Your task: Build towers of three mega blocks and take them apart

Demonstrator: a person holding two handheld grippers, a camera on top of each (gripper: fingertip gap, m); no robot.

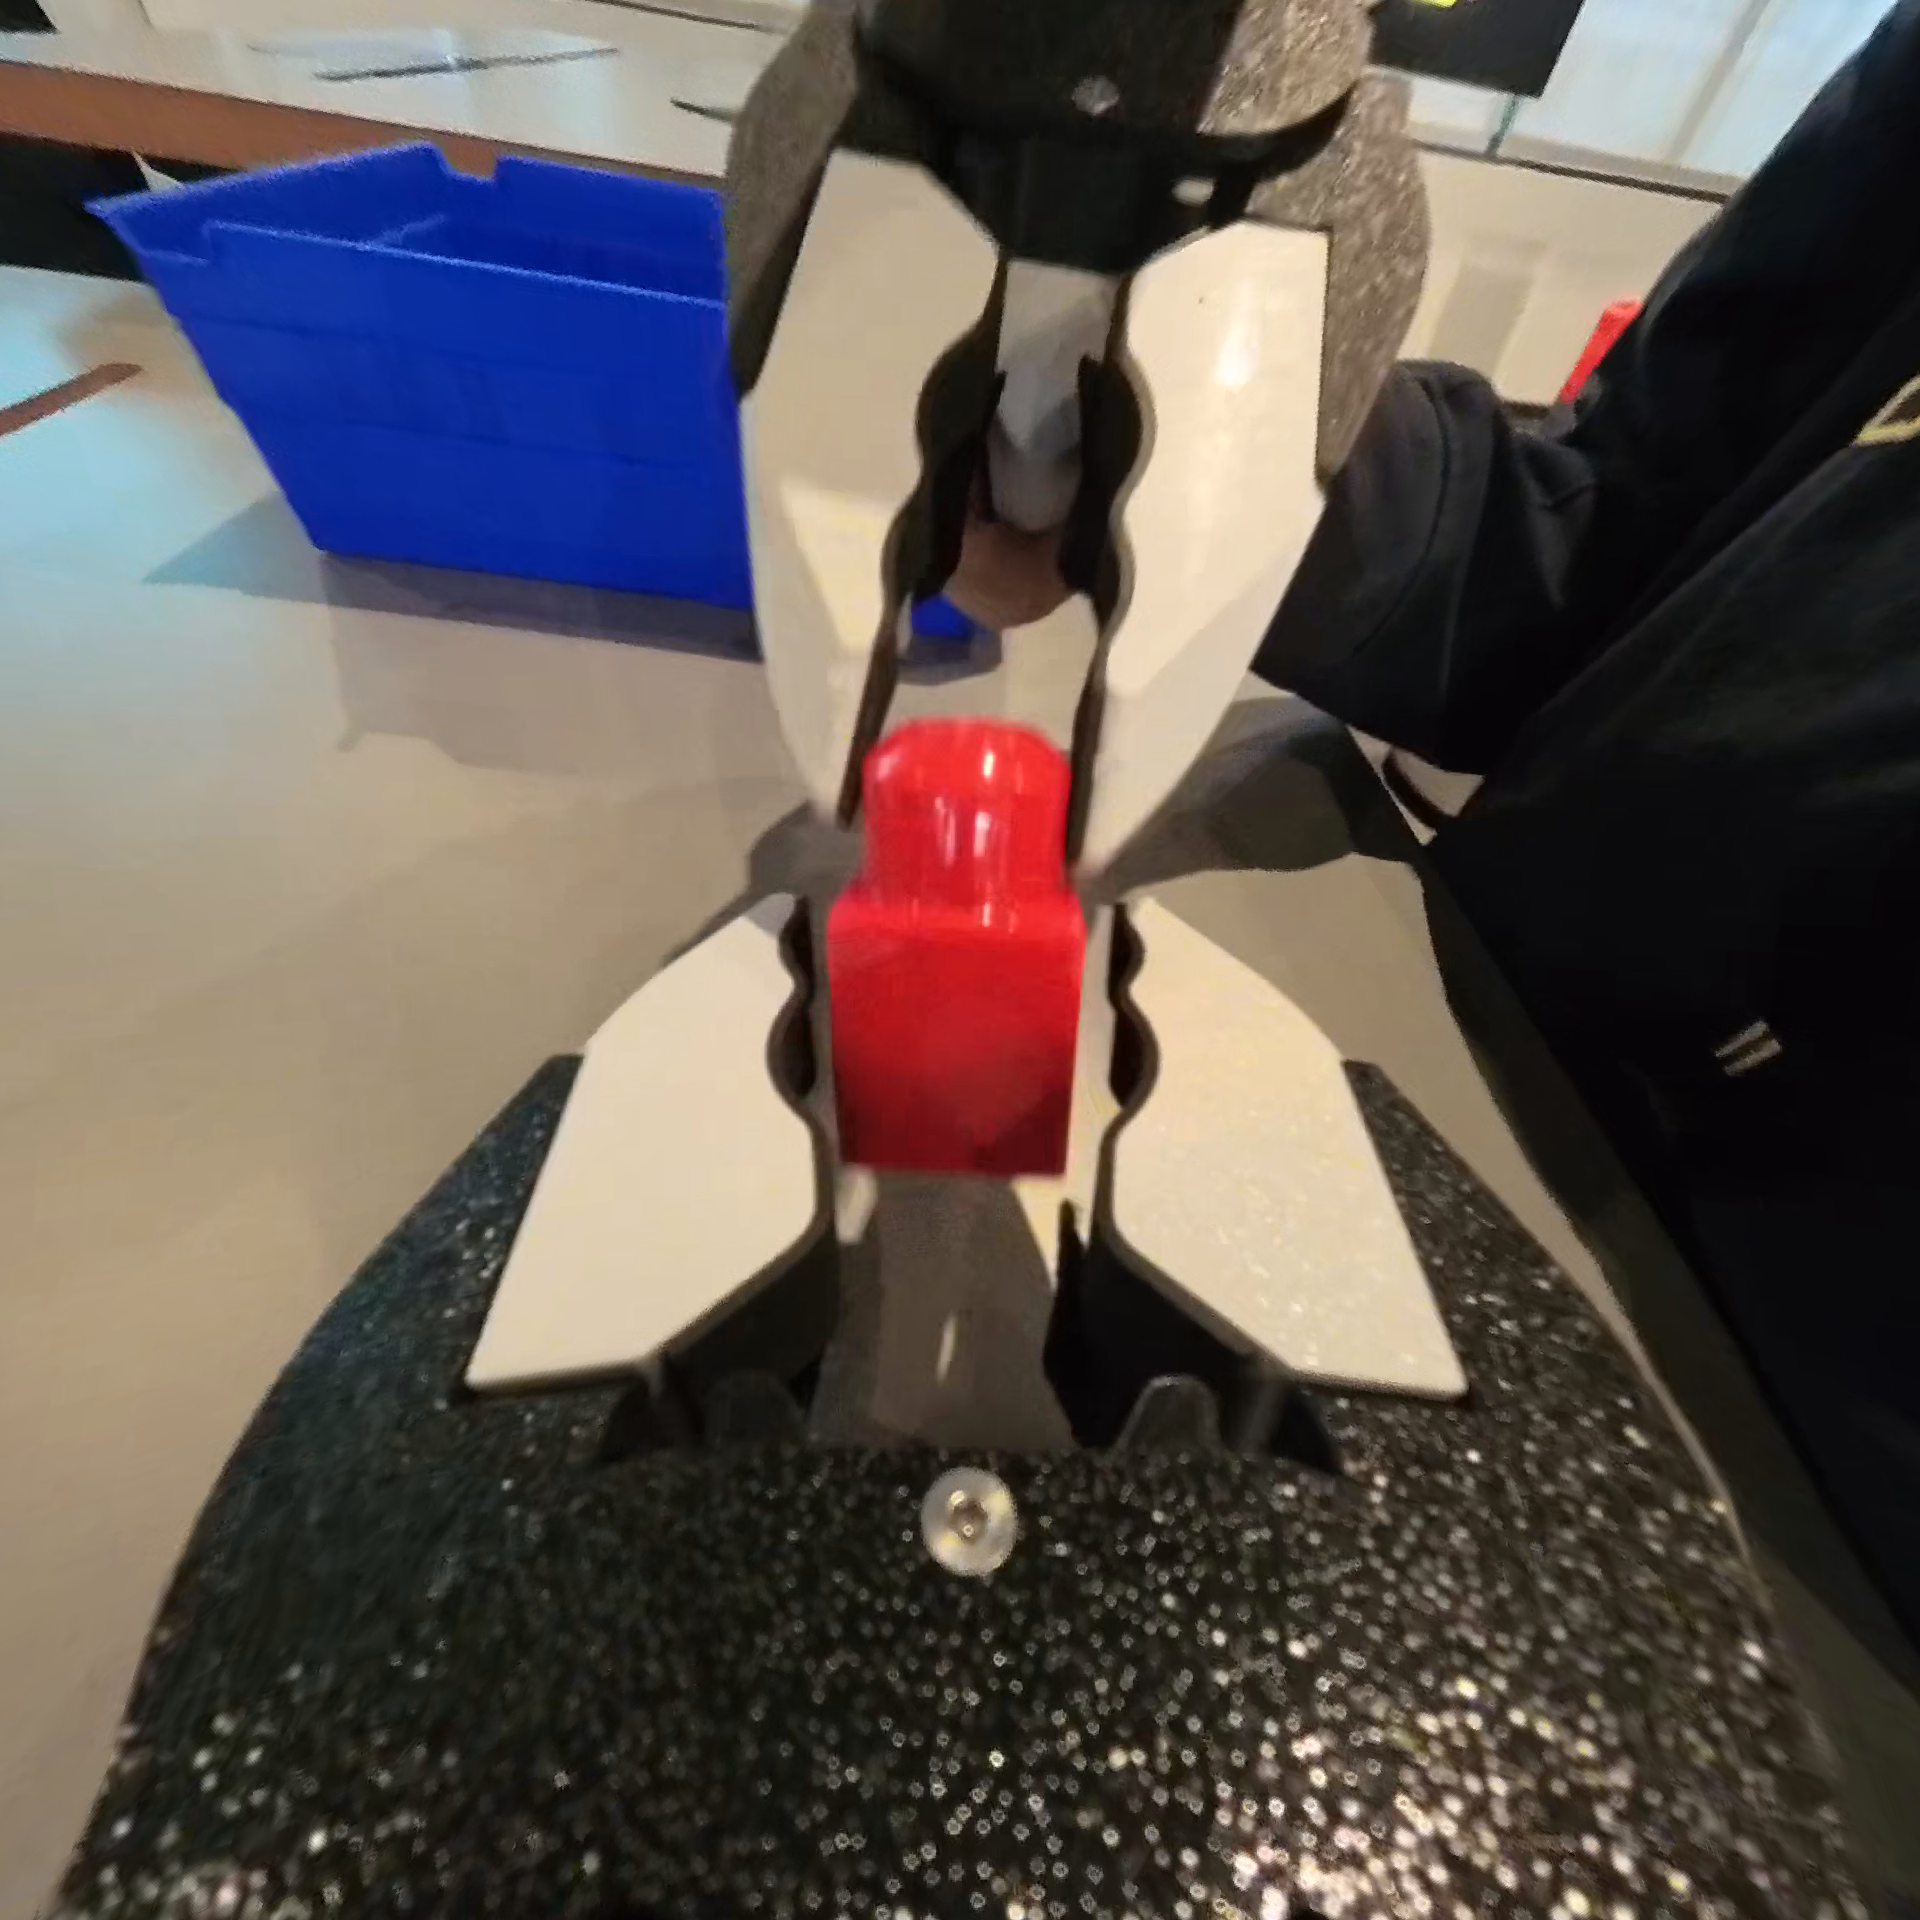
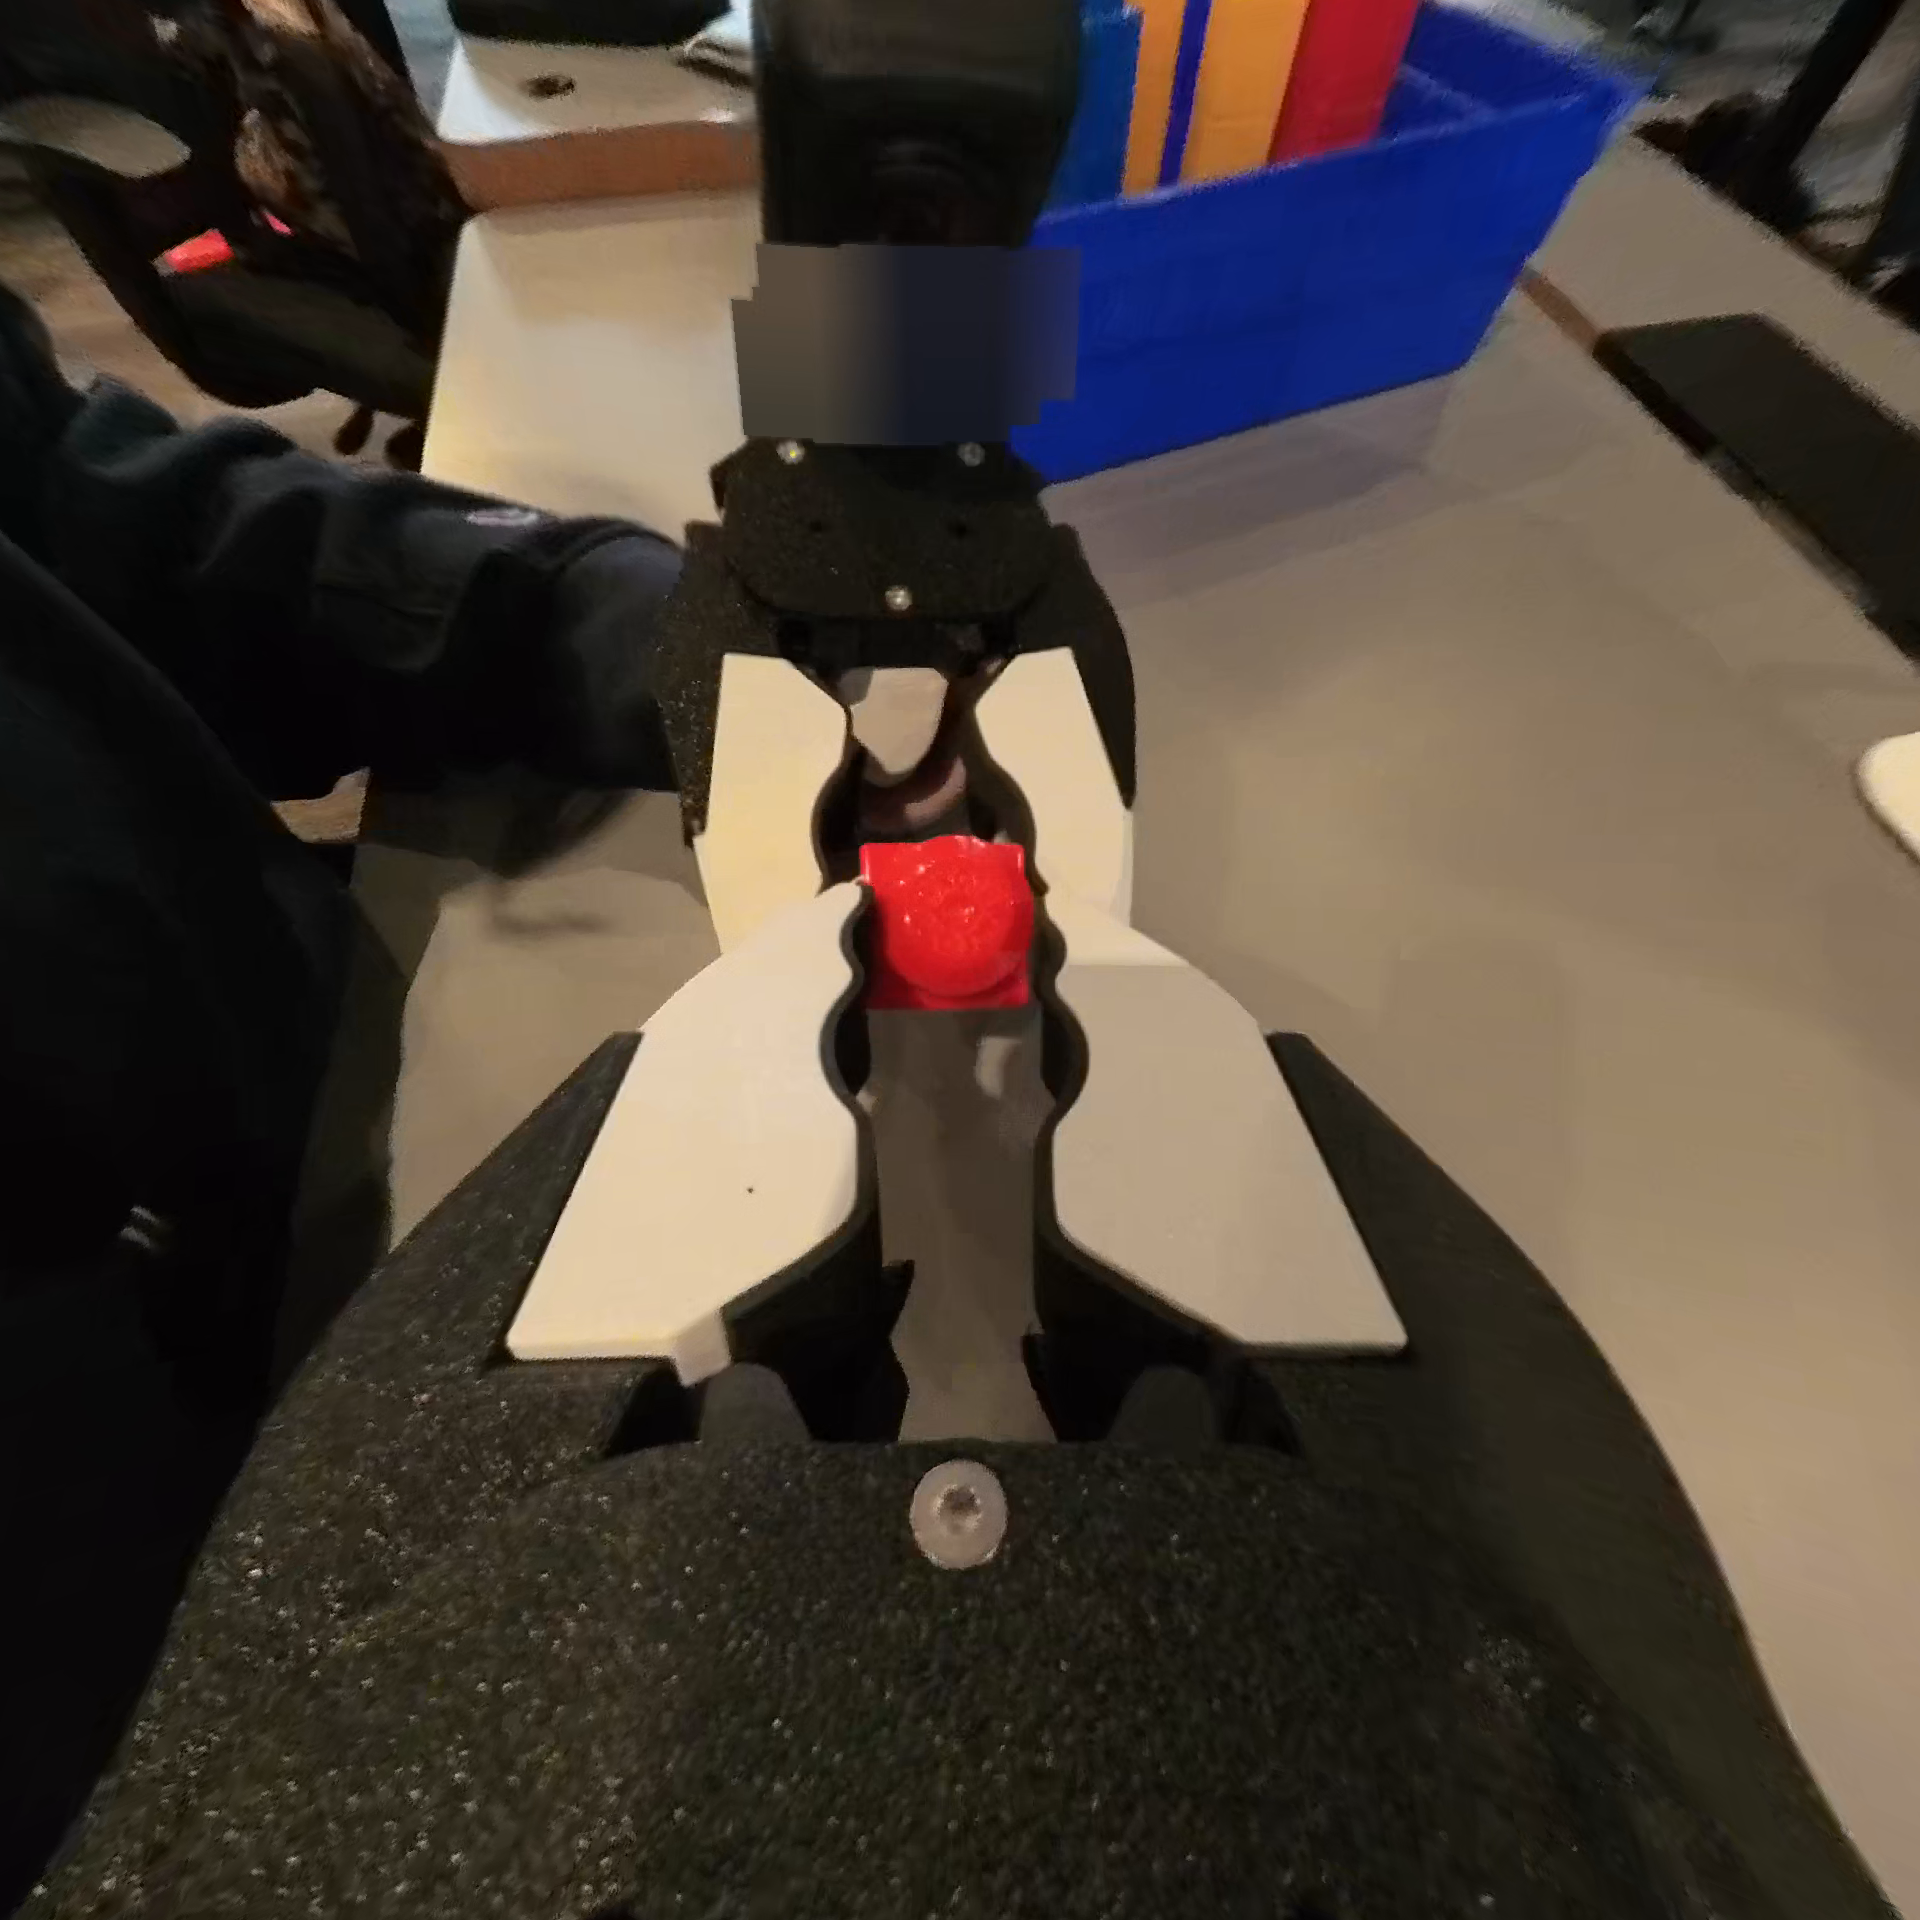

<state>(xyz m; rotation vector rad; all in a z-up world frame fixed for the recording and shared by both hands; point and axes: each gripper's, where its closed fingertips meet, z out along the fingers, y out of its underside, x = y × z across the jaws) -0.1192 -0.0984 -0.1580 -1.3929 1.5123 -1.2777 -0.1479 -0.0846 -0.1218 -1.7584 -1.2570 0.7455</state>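
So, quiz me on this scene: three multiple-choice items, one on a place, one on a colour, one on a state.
1. The blue bin stands:
A) on the table
B) on a chair
C) on the floor

2. The held block is:
A) green
B) yellow
C) red

3. The left claw is:
A) wide open and empty
B) closed around the block
C) out of view

Answers:
1 A: its base rests on the pale tabletop.
2 C: body and stud are both red.
3 B: its fingers hug the block's body, which hangs clear of the table.
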